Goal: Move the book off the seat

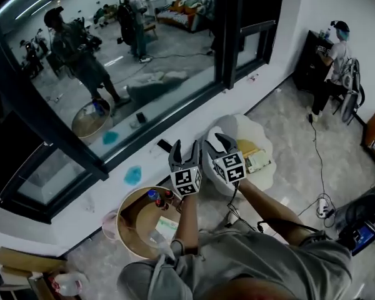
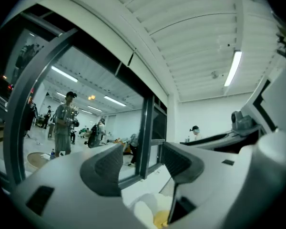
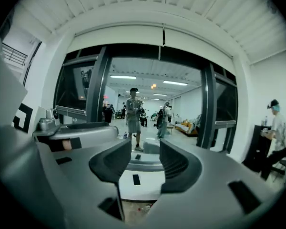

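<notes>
left gripper [image 2: 143, 159]: jaws apart, nothing between the pads, only the window [image 2: 148, 128] beyond them; right gripper [image 3: 139, 159]: jaws apart too, empty, facing the same glass and the reflections in it; we note both point about level, out at the window, not down.

from the head view the two grippers sit side by side, left gripper [image 1: 185, 147] just beside right gripper [image 1: 217, 144], both held above the near edge of the white seat [image 1: 262, 133]; the book [image 1: 257, 159] lies flat on that seat, below the jaws and off to the right of them; the right gripper is nearer, the left has the right one between it and the book; its long axis seems to run across the picture with a slight slant, though we cannot fix that firmly; the left gripper view catches white seat [image 2: 143, 209] low between its jaws.

our judgement: neither gripper is lined up yet; the jaws need tipping down and rightward first; a round table [image 1: 126, 208] stands left of the seat.
</notes>
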The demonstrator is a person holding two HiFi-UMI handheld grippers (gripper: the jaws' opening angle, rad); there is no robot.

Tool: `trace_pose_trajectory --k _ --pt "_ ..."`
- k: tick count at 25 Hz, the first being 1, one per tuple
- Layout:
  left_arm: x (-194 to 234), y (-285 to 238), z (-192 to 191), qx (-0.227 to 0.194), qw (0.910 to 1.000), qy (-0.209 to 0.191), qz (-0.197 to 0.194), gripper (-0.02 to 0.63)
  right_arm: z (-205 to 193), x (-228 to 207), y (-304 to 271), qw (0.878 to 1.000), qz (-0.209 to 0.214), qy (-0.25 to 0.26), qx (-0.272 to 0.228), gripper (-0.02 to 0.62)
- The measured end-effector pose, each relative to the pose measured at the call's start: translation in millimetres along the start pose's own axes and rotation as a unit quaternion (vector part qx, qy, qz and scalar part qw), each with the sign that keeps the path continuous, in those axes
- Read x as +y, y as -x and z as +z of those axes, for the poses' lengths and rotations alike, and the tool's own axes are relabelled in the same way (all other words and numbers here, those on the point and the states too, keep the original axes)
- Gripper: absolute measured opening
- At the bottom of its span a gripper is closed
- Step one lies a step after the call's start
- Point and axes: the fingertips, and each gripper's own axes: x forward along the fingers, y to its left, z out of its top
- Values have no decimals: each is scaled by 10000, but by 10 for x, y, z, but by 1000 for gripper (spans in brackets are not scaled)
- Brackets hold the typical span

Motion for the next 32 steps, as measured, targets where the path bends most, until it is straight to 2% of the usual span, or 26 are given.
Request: trace_pose_trajectory --k 5,10,16,21,24,27,32 --pt "-456 -163 134 -33 9994 -92 -337 255 29 -406 334 9994 -302 -172 -66 193" --pt "-869 -265 239 -122 9989 -271 -361 255 46 -699 567 9995 -213 -144 -182 193" --pt "-1456 -375 194 46 9985 -472 -268 255 86 -1151 926 9995 -40 -150 -291 194" --pt "-2158 -555 101 169 9987 -466 -90 255 -58 -1887 1298 9983 -24 -437 -389 193" --pt "-2556 -680 2 226 9989 -343 215 255 -112 -2345 1559 9986 11 -206 -479 193" --pt "-2685 -589 -196 306 9983 -280 404 255 -293 -2370 1675 9986 158 33 -502 193" --pt "-2884 -552 -405 468 9973 -485 299 255 -560 -2352 1714 9985 311 -211 -407 193"
